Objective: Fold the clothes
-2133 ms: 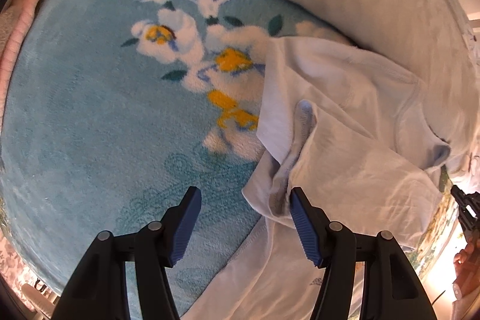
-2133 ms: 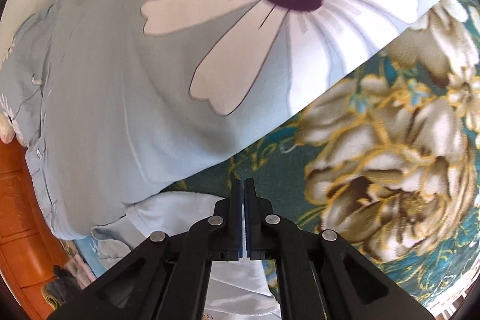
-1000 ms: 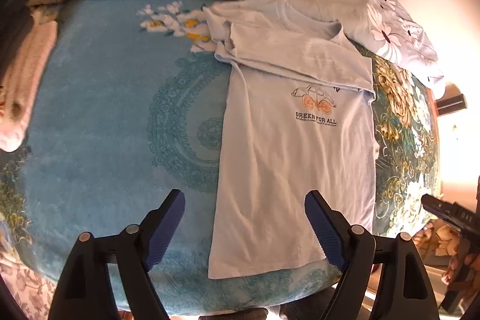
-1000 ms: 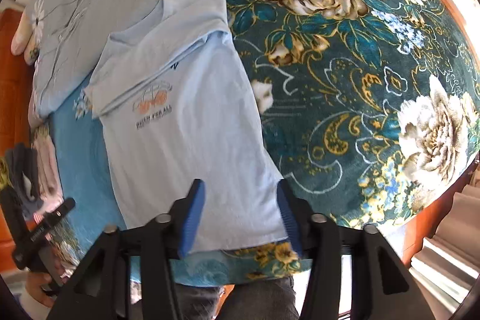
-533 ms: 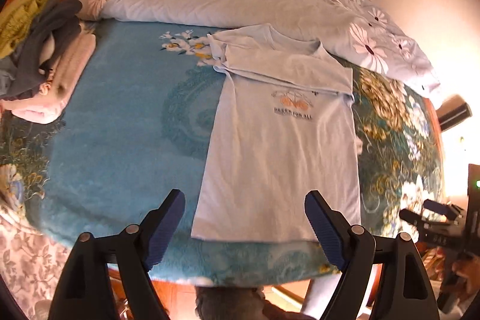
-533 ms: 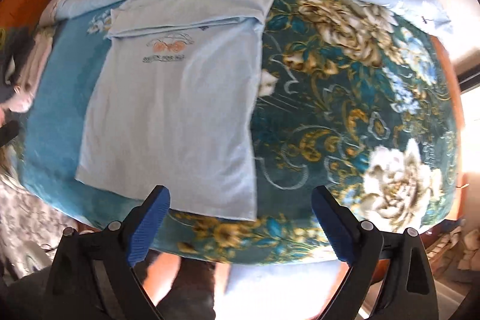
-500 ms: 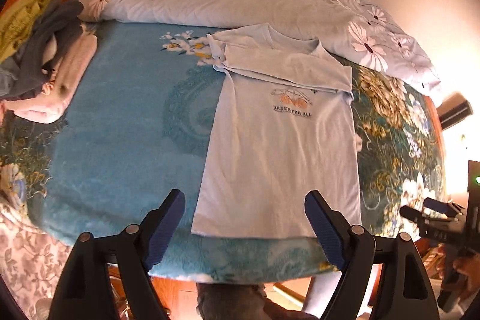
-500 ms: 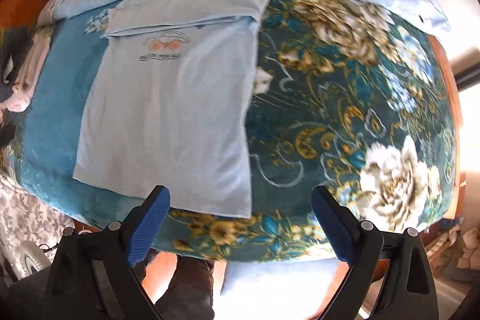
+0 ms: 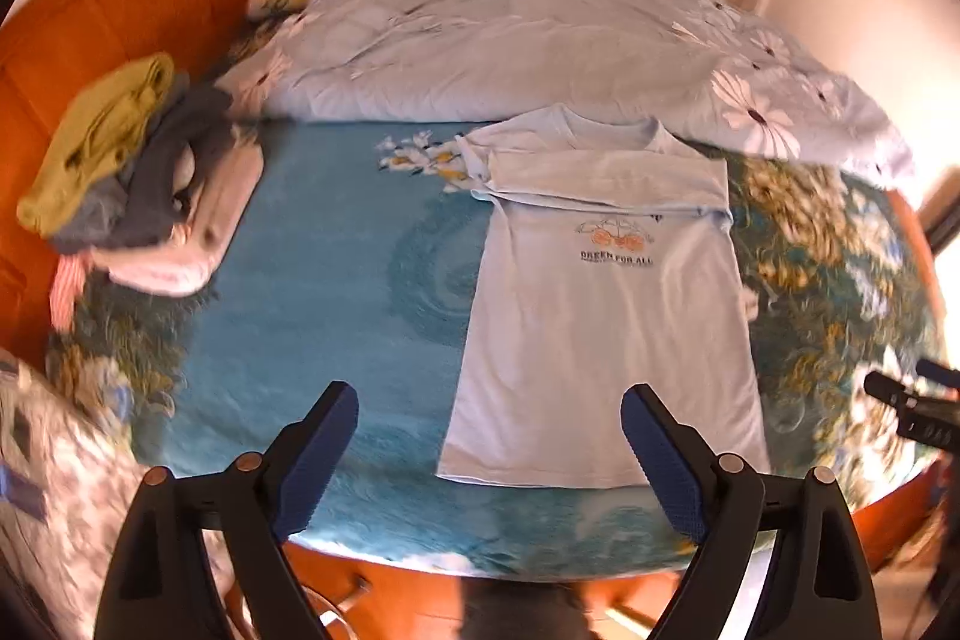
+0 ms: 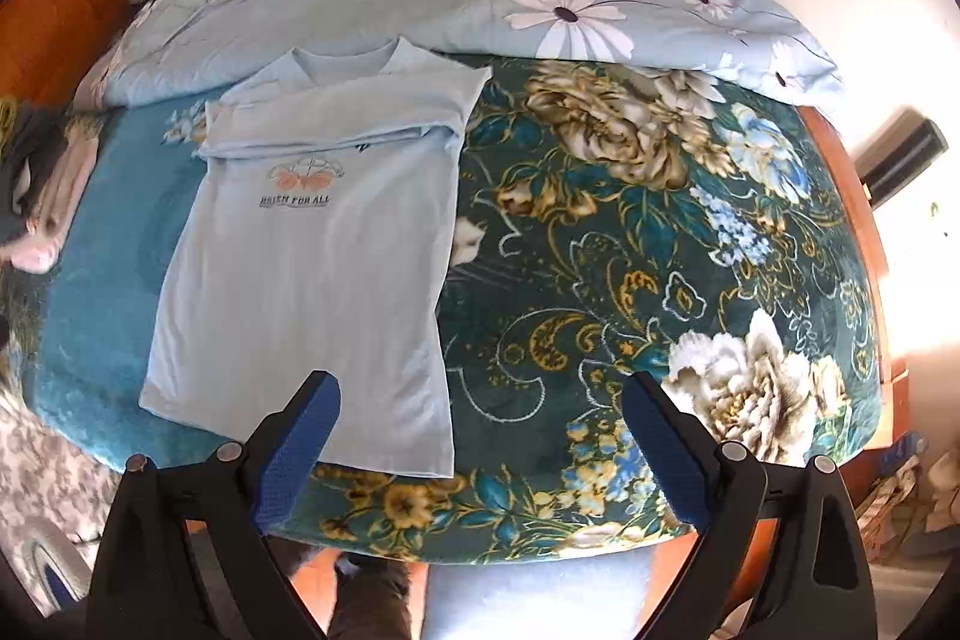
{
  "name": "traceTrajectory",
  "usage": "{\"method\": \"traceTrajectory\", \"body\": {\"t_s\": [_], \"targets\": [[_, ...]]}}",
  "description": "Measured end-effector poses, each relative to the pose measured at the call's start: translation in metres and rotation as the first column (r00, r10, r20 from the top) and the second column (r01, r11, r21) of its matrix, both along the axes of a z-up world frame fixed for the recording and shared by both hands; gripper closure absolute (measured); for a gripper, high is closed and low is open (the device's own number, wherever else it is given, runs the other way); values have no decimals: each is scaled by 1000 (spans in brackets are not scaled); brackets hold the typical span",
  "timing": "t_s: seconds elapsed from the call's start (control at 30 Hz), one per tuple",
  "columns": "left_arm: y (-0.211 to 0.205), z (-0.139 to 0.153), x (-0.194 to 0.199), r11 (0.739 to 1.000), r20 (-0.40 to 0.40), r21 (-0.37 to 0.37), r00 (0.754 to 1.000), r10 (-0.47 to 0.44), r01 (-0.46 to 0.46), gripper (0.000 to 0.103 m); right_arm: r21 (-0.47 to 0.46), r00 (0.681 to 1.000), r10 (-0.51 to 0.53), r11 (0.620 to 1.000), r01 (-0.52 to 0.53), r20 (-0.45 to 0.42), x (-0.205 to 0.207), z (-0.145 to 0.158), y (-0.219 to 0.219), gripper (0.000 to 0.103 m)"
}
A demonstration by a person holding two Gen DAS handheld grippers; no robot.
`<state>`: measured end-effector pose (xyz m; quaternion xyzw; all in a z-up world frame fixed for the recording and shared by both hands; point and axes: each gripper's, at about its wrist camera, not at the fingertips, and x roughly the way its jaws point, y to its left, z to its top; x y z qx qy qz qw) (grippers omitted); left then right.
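A light blue T-shirt [image 9: 606, 316] with a "GREEN FOR ALL" print lies flat on the bed, both sleeves folded in across the chest, hem toward me. It also shows in the right wrist view [image 10: 312, 244]. My left gripper [image 9: 489, 451] is open and empty, held back above the bed's near edge, over the hem. My right gripper [image 10: 480, 436] is open and empty, held above the near edge by the shirt's right hem corner. The right gripper also shows in the left wrist view [image 9: 912, 409], at the far right edge.
A floral blanket [image 10: 630, 232] covers the bed. A pale blue daisy duvet [image 9: 540, 40] is bunched at the far side. A pile of folded clothes [image 9: 132, 172] sits at the left by the orange headboard [image 9: 90, 10]. Floor lies below the near edge.
Both grippers have pulled back and up from the shirt. The right gripper, shut two seconds ago, opened wide. The shirt lies still with its sleeves folded in.
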<state>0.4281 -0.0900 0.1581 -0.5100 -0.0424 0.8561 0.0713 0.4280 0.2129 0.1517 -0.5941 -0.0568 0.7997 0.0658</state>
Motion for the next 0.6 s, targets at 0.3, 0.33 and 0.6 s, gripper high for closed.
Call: {"method": "traceTrajectory", "body": {"t_s": [0.3,0.33,0.6], "targets": [[-8,-95,-15,976,310,216,944,-110,43,12,-77,982,47,996,-34,180,18,-60,-9,8],[-13,-107,-19,974,354,227,932,-81,-2,12,-80,978,48,996,-32,202,19,-68,-9,8],[-32,-166,-46,911,474,384,879,-55,-151,0,-241,945,-114,951,193,307,11,-108,30,8]]}}
